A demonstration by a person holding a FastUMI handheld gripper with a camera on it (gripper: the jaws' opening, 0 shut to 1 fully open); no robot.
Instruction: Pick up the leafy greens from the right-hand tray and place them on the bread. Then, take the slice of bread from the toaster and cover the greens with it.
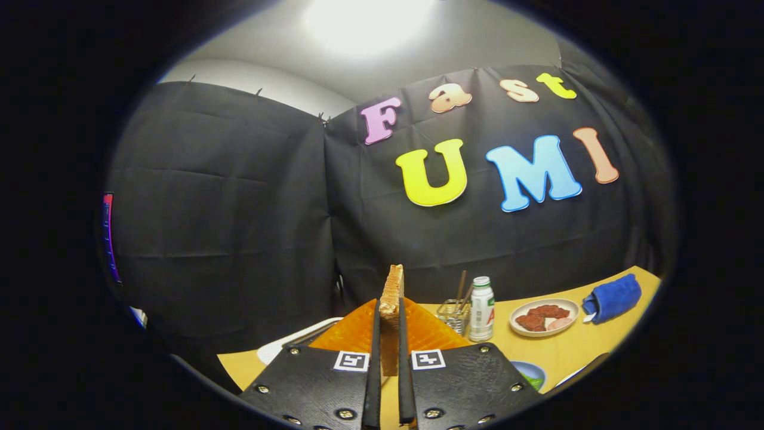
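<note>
The gripper (389, 334) has the slice of bread (393, 298) pinched edge-on, both fingers (376, 352) pressed narrow against its faces, the slice standing upright and poking up at twelve o'clock past the fingertips. Behind it sits an orange tray (352, 334) on the wooden table (555, 352). Off at two o'clock: a glass holder with sticks (455, 313), a small white bottle (481, 309), then a plate of sliced meat (544, 317), and farther right a rolled blue cloth (613, 297). A bowl's rim (533, 375) peeks beside the right finger.
</note>
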